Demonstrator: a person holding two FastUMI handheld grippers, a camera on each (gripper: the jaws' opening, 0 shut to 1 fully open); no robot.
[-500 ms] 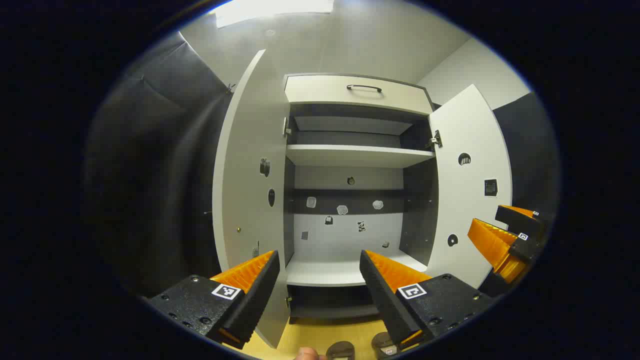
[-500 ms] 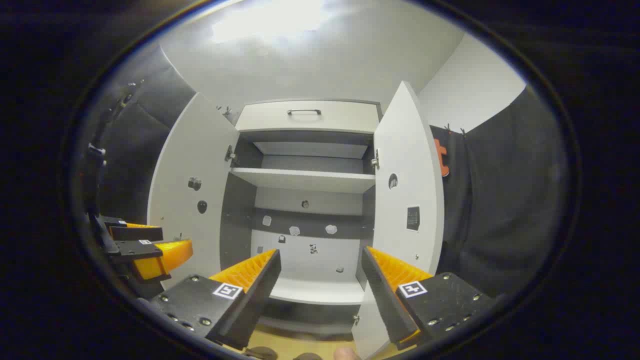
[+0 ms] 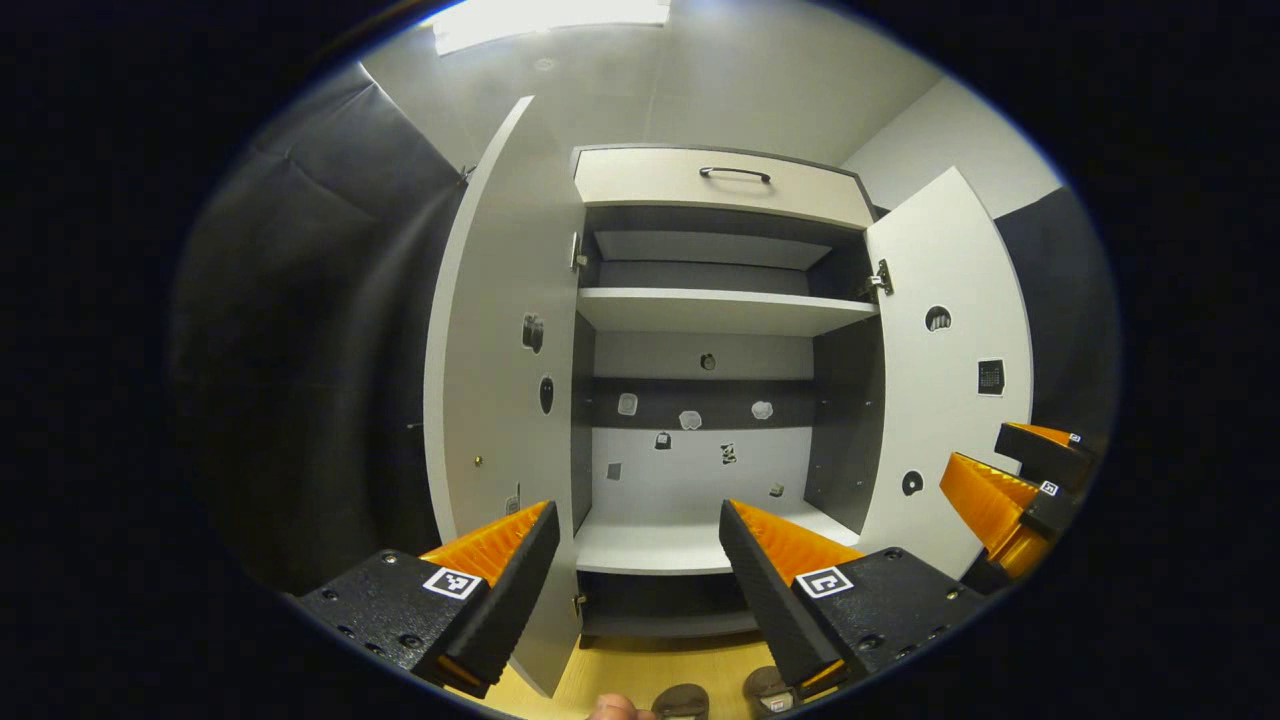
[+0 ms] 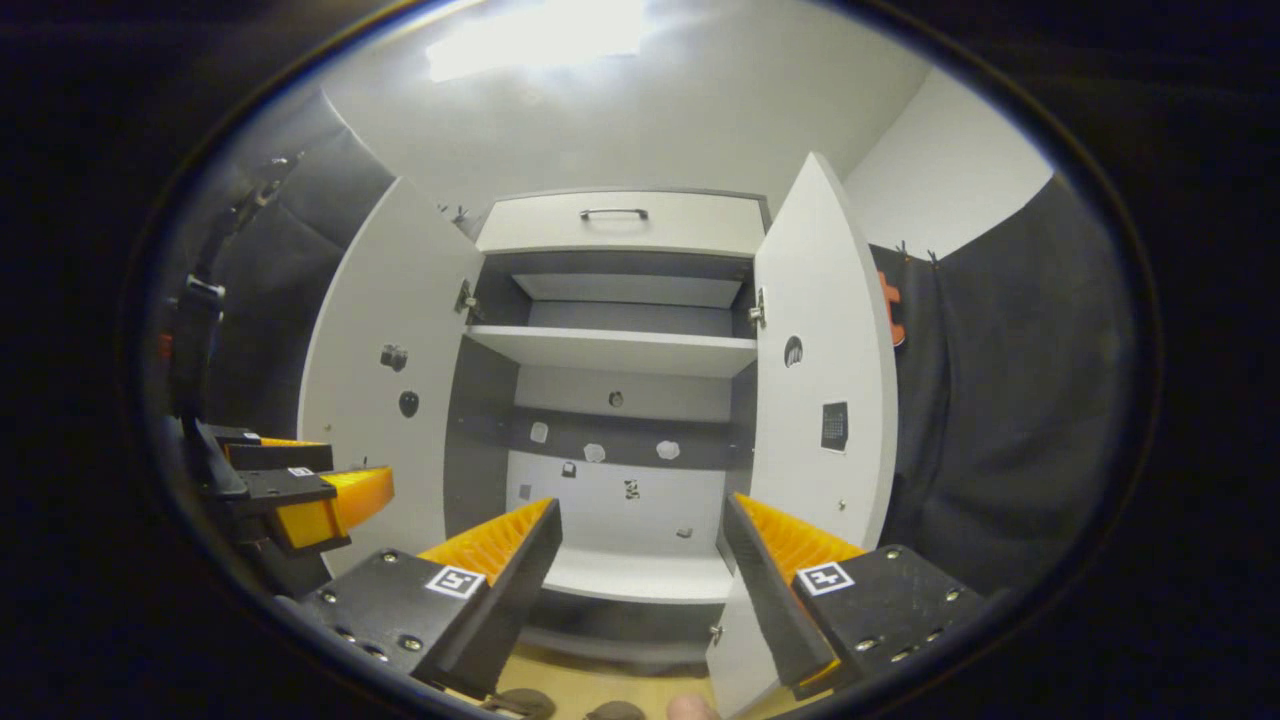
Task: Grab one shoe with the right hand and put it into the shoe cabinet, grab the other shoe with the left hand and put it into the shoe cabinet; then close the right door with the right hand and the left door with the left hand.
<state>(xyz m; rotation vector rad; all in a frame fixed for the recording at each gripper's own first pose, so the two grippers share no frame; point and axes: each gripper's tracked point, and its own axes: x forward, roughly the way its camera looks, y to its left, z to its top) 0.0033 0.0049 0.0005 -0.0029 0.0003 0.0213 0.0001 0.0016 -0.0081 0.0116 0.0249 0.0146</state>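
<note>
2 doors are swung wide on the shoe cabinet right now, and I'm parked in front of it with both hand-held grippers up and empty.

From the left gripper view, my left hand-held gripper has its jaws spread apart with nothing between them, pointed straight at the cabinet's inside. The left door stands open just past my left finger, and the right door is open on the far side. My right hand-held gripper shows off to the right edge, in front of that right door, also spread open.

Same story in the right gripper view: right hand-held gripper wide open, holding nothing, aimed at the cabinet, with the left hand-held gripper off to the left in front of the left door. The right door sits just behind my right finger.

Inside I can see an upper shelf and a lower shelf, both bare-looking from here, plus a drawer with a dark handle on top.

The 2 shoes are down on the wooden floor right in front of the cabinet, at the very bottom of the left gripper view, side by side. They peek in at the bottom of the right gripper view too.
</note>
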